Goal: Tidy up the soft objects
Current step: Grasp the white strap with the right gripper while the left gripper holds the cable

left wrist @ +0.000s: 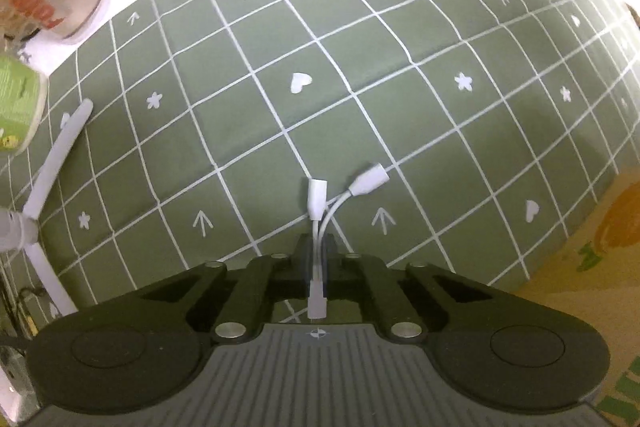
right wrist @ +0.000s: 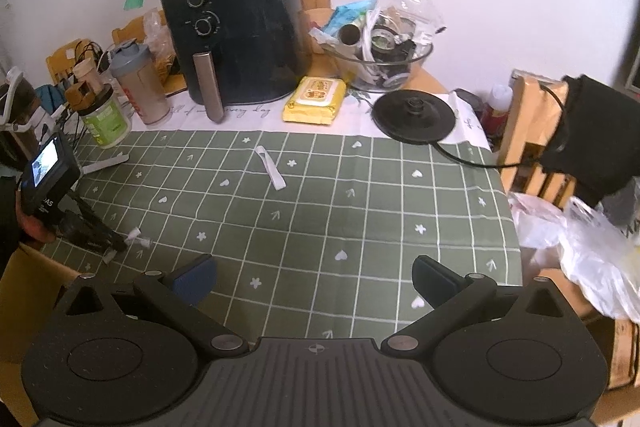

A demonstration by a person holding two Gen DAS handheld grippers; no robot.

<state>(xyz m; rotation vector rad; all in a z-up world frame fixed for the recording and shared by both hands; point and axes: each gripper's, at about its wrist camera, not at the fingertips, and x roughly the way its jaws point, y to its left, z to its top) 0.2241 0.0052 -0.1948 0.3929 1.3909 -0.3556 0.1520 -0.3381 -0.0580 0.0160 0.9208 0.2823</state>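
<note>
Two white strips [right wrist: 271, 167] loose on green checked cloth surface [right wrist: 360, 211]; black air fryer [right wrist: 236, 31] behind. Left fingers [left wrist: 318, 247] clamped on white split cable adapter [left wrist: 320, 203], low over cloth. Right fingers [right wrist: 314, 277] wide apart.

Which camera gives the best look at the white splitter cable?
The left wrist view: the white splitter cable fills the center, pinched in the left gripper, both branch plugs clear. The right wrist view shows it only small, near the left edge, partly hidden by that gripper.

Matt cloth tablecloth [left wrist: 400, 115], glossy-plastic adapter cable [left wrist: 320, 203]
</note>
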